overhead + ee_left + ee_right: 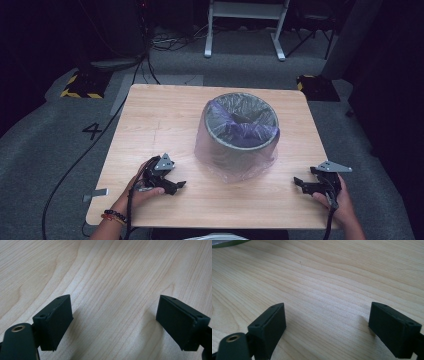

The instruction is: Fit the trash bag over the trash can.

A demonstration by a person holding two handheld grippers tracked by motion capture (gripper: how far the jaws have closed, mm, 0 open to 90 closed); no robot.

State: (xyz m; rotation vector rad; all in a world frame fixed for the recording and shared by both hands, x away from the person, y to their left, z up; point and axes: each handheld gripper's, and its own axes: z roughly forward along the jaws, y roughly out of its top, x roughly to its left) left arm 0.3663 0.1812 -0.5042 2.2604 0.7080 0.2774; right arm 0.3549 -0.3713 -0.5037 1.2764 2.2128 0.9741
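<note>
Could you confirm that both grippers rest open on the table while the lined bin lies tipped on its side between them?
Not quite: the bin stands upright, its plastic liner draped over the rim, as the high view shows. The left gripper and right gripper do rest open on the table.

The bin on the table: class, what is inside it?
Inside the bin a purple plastic liner sags in crumpled folds, its clear edge draped over the rim. The folds hide the bottom.
</note>
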